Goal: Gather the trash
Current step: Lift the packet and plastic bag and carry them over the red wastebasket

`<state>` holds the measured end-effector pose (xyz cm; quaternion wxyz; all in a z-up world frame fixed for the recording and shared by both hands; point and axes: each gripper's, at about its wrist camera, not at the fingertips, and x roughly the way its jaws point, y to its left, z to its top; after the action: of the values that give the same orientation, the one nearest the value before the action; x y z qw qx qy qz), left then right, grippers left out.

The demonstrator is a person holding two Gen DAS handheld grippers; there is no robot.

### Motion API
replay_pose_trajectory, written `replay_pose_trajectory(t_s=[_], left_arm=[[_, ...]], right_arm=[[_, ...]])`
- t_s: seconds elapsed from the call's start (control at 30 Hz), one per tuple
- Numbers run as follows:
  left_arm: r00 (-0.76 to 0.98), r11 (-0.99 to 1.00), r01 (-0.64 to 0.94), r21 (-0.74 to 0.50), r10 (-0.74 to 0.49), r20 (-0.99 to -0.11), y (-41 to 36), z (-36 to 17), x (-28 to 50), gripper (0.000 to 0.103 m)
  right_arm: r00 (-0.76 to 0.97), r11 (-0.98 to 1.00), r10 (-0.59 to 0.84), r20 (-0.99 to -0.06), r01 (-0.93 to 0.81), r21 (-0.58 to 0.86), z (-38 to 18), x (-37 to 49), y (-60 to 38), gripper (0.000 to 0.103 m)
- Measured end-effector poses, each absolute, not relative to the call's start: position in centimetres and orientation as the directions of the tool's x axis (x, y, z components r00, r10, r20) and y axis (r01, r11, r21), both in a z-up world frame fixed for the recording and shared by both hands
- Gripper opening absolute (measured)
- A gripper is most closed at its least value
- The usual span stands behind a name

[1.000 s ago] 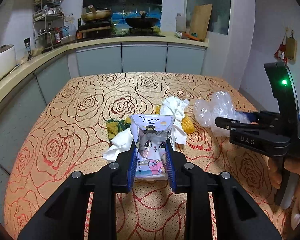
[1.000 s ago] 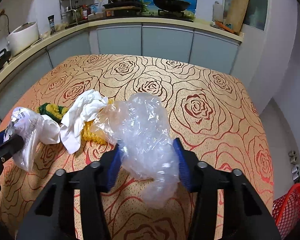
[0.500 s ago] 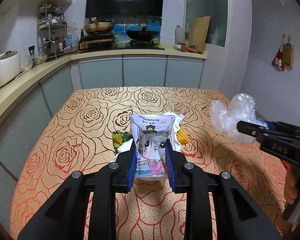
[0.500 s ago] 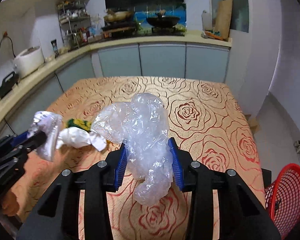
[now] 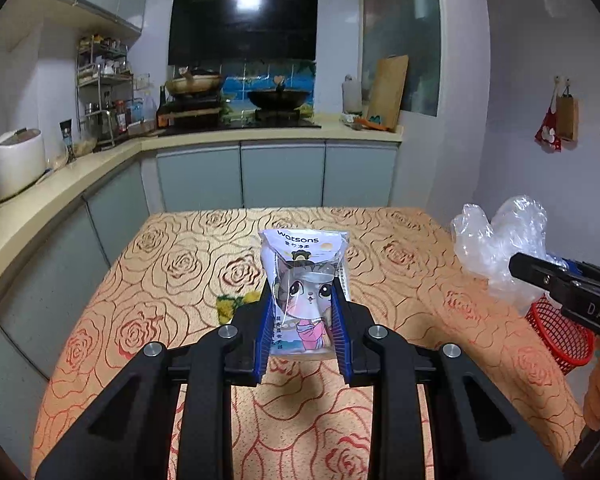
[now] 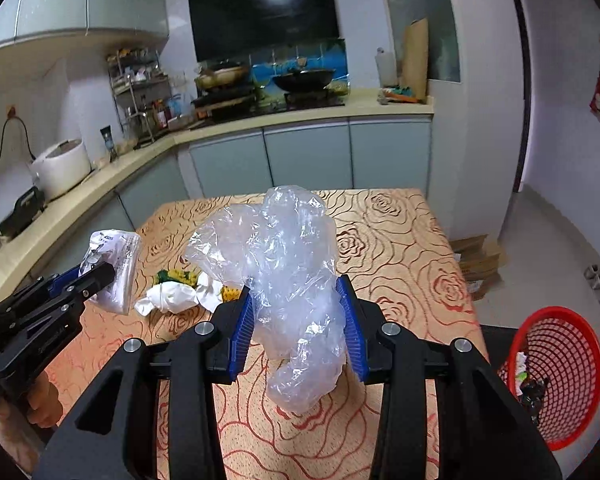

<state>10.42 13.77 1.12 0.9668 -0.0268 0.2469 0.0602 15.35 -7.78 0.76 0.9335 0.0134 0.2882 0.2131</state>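
Observation:
My left gripper (image 5: 302, 312) is shut on a white Watsons wipes packet (image 5: 304, 280) with a cat picture and holds it high above the table (image 5: 160, 280). It also shows in the right wrist view (image 6: 114, 268). My right gripper (image 6: 298, 312) is shut on a crumpled clear plastic bag (image 6: 284, 260), also lifted; the bag shows in the left wrist view (image 5: 496, 240). White tissues (image 6: 172, 296) and corn pieces (image 6: 176, 278) lie on the table. A red mesh bin (image 6: 556, 372) with some trash stands on the floor at the right.
The table has an orange rose-patterned cloth. Kitchen counters run along the left and back, with a rice cooker (image 6: 62, 166) and stove pans. Cardboard boxes (image 6: 480, 260) lie on the floor beyond the table's right edge.
Both grippers have risen and pulled back from the table with their loads. The tissues and corn stay on the cloth. The red bin has come into view.

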Motion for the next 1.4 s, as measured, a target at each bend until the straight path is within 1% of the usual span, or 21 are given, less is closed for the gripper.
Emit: replay_pose_trajectory(t_s=[0.17,0.47,0.93,1.4], left_arm=[[0.888,0.996,-0.094,0.001,0.084,-0.452,11.8,2.4,10.4,0.025],[0.903,1.0,-0.015,0.009,0.017,-0.429,8.5,3.6,11.0,0.025],[0.904,0.993,0.117,0.032,-0.093,-0.417,2.4,4.2,12.8,0.025],[0.88,0.97,0.237,0.047,-0.194,-0.433,-3.5,3.5,14.5,0.025]], right_arm=[[0.763,0.919,0.39,-0.515,-0.362,0.159,1.3,14.5,-9.6,0.039],[0.804,0.941,0.339,-0.488,-0.293,0.171,2.2,13.5,-13.3,0.039],[0.85,0.969,0.235,-0.471,-0.164,0.186,2.3,12.7,-19.5,0.039],[0.878,0.981,0.12,-0.463,-0.034,0.19,2.2,11.8,-25.2,0.039]])
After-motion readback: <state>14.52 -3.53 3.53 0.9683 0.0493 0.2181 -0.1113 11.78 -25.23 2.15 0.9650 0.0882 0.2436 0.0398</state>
